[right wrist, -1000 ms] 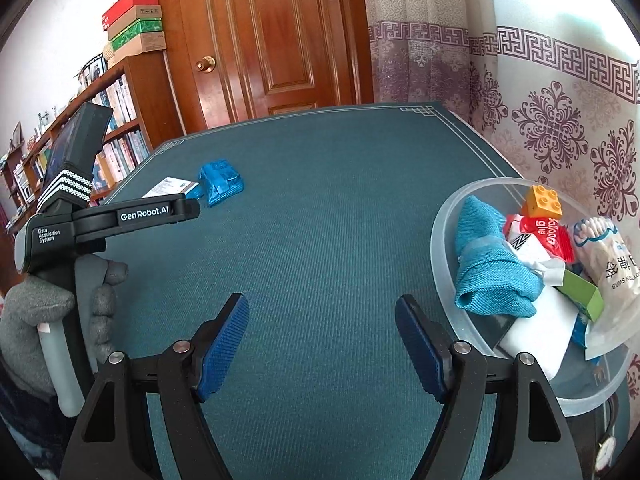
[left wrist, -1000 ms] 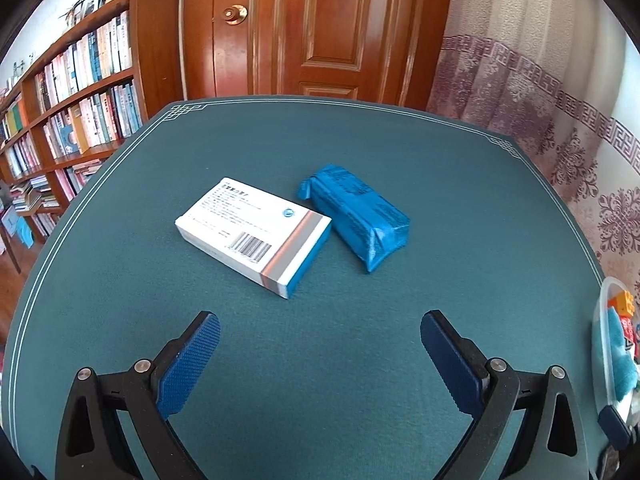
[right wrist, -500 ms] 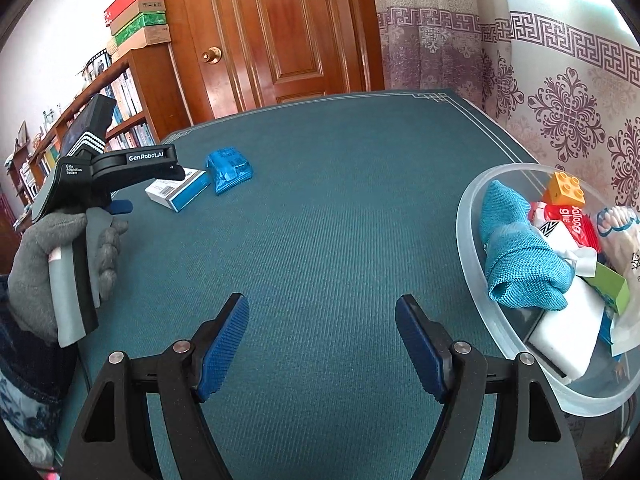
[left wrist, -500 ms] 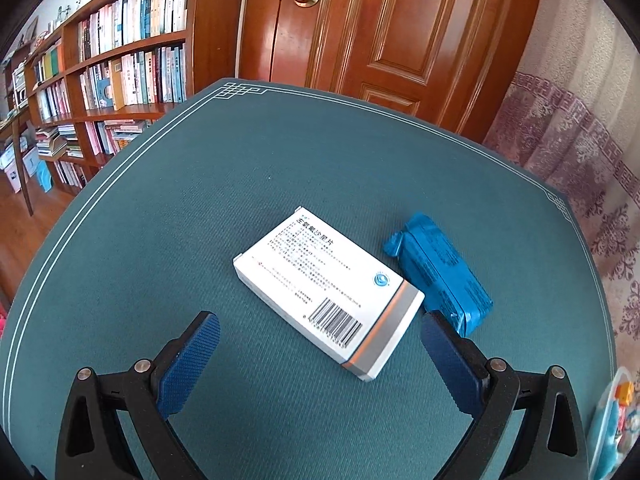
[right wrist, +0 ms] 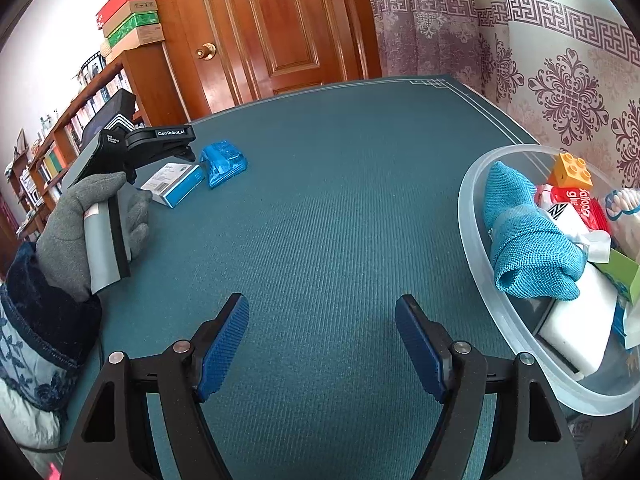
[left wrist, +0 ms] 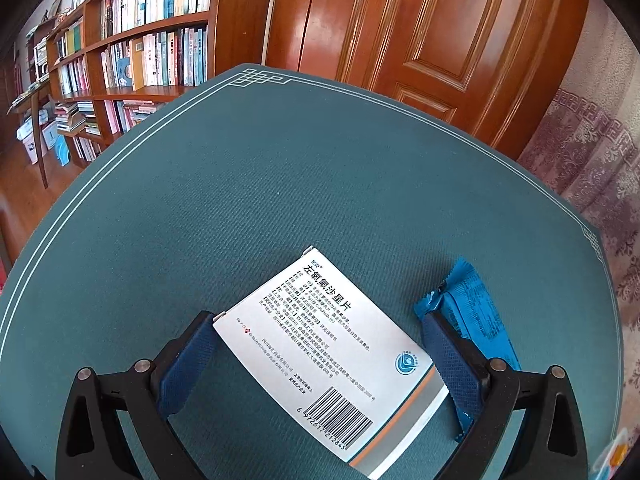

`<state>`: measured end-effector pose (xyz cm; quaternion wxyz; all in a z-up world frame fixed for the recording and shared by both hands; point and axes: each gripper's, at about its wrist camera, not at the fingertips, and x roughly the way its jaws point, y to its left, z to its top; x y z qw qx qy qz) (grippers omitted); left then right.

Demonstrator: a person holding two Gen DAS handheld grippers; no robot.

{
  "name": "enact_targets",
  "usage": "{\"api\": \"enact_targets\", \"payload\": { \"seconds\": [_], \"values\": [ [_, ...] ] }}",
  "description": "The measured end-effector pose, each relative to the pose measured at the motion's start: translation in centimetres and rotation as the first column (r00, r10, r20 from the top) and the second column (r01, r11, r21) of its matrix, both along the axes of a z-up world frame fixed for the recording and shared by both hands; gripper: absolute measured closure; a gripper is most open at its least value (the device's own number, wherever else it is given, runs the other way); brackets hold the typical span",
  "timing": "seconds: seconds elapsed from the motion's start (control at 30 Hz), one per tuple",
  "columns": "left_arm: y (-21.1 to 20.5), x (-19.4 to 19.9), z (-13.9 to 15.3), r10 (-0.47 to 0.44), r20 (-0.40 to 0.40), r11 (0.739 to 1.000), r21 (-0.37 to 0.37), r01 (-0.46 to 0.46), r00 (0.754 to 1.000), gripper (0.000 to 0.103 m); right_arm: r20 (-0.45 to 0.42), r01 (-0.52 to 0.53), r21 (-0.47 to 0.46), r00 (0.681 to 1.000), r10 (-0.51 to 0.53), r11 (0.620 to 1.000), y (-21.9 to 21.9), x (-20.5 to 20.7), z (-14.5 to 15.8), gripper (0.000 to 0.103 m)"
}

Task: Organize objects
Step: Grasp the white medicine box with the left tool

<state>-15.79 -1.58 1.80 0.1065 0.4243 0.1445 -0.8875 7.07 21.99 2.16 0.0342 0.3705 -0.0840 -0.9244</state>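
Observation:
A white medicine box (left wrist: 328, 356) with a barcode lies flat on the teal table, between the two blue pads of my left gripper (left wrist: 320, 360). The jaws stand wide and I see no pad pressing on the box. A blue foil packet (left wrist: 472, 312) lies just right of the box, partly behind the right finger (left wrist: 452, 364). In the right wrist view, the box (right wrist: 176, 184) and packet (right wrist: 222, 162) sit at the far left, with the left gripper (right wrist: 188, 154) over them in a grey-gloved hand (right wrist: 80, 216). My right gripper (right wrist: 322, 344) hangs open over bare table, holding nothing.
A translucent plastic bowl (right wrist: 472, 216) at the right table edge holds a blue cloth (right wrist: 524, 240), an orange toy brick (right wrist: 570, 170), a red packet and other small items. A bookshelf (left wrist: 132, 40) and a wooden door (left wrist: 420, 32) stand beyond the table's far edge.
My left gripper has moved forward and rolled, so the white box that lay ahead of it now sits between its fingers. The right gripper has stayed almost still.

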Motion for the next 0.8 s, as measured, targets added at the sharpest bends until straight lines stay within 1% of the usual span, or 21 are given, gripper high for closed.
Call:
{"api": "enact_targets", "payload": {
  "seconds": [0.1,0.27,0.47,0.53,0.63,0.7,0.73,0.8],
  "values": [
    [0.4,0.2,-0.1,-0.020,-0.004,1.000,-0.024,0.020,1.000,0.001,0.004,-0.001,0.000,1.000,0.001,1.000,0.0,-0.1,-0.1,0.026],
    [0.3,1.2,-0.1,-0.062,-0.005,0.998,-0.029,0.062,0.998,0.000,0.002,0.003,0.001,1.000,-0.003,1.000,-0.1,-0.1,0.0,0.026],
    [-0.7,2.8,-0.3,-0.088,-0.007,0.996,-0.030,0.088,0.996,0.001,0.000,0.004,0.003,1.000,-0.004,1.000,-0.2,0.0,0.0,0.026],
    [-1.1,3.6,-0.3,-0.099,-0.014,0.995,-0.029,0.099,0.995,0.002,0.000,0.005,0.003,1.000,-0.005,1.000,-0.2,0.0,0.0,0.026],
    [-1.3,4.1,-0.2,-0.117,-0.019,0.992,-0.038,0.117,0.993,0.010,0.004,0.005,0.002,1.000,-0.005,1.000,-0.2,0.0,-0.1,0.026],
    [-1.1,3.9,-0.2,-0.122,-0.014,0.990,-0.077,0.121,0.992,0.021,0.009,0.007,0.002,1.000,-0.007,1.000,-0.2,0.0,-0.1,0.026],
    [-1.0,3.8,-0.2,-0.126,-0.014,0.988,-0.094,0.124,0.992,0.023,0.011,0.009,0.001,1.000,-0.009,1.000,-0.2,0.0,-0.1,0.026],
    [-0.9,3.7,-0.3,-0.134,-0.017,0.985,-0.115,0.131,0.991,0.029,0.017,0.013,0.001,1.000,-0.014,1.000,-0.1,0.0,-0.2,0.026]
  ]
}}
